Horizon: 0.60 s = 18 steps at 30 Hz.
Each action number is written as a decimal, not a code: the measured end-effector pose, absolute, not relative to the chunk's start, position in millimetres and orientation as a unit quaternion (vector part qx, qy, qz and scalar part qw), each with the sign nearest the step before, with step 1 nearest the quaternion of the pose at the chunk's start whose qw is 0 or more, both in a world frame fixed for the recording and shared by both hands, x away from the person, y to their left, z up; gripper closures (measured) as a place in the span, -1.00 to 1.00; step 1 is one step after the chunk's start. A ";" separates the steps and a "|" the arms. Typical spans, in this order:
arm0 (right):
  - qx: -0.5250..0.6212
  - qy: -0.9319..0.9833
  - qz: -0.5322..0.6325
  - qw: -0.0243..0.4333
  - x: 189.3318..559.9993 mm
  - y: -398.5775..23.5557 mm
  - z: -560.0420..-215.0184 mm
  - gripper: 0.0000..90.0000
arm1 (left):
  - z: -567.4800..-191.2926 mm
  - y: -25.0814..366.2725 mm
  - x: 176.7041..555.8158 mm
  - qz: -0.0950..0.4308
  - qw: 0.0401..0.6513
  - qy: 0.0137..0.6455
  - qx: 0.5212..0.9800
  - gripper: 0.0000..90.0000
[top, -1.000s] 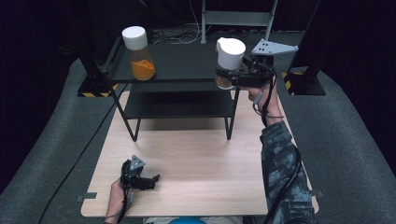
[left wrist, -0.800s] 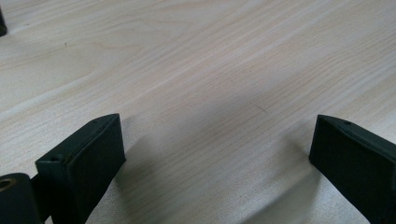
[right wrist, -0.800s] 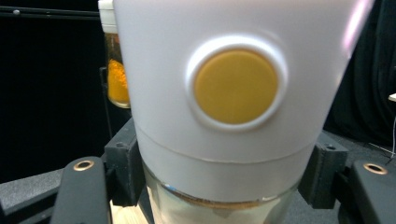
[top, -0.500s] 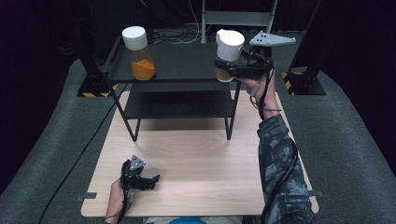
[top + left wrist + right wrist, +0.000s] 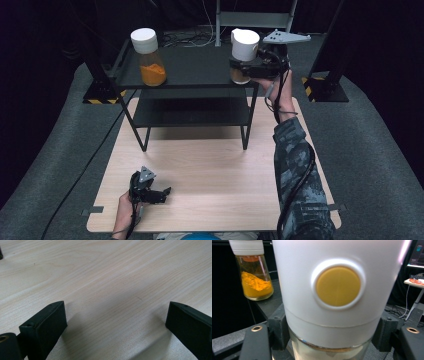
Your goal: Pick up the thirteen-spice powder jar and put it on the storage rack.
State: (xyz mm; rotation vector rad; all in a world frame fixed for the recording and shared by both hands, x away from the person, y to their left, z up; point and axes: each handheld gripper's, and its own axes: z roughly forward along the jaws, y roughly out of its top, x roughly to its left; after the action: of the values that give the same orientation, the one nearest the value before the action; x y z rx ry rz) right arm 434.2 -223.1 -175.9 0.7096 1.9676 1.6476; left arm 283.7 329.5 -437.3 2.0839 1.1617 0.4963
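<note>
Our right tool (image 5: 239, 66) clamps the white-capped jar (image 5: 244, 54) just under its cap, at the right end of the black shelf's (image 5: 195, 65) top. Our left tool (image 5: 161, 192) rests open on the bench (image 5: 215, 170), well apart.

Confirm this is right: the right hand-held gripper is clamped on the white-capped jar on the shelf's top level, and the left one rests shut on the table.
Not quite. The left hand-held gripper is open; the left gripper view shows its jaws wide apart above bare table. The right hand-held gripper does clamp the white-capped jar.
</note>
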 end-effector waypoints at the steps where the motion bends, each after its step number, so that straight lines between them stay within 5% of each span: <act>1: 0.260 0.719 0.600 0.238 434.6 -222.4 -175.5 -0.33 | -437.3 329.5 283.7 0.191 0.345 0.447 0.803 -0.93; 18: 0.275 0.717 0.597 0.234 437.4 -219.4 -176.5 -0.34 | -437.2 329.6 283.9 0.191 0.345 0.447 0.803 -0.93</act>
State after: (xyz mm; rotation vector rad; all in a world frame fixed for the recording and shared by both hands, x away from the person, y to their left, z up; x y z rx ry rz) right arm 437.4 -219.4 -176.5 0.7543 1.9684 1.6380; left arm 283.9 329.6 -437.2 2.0846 1.1609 0.4946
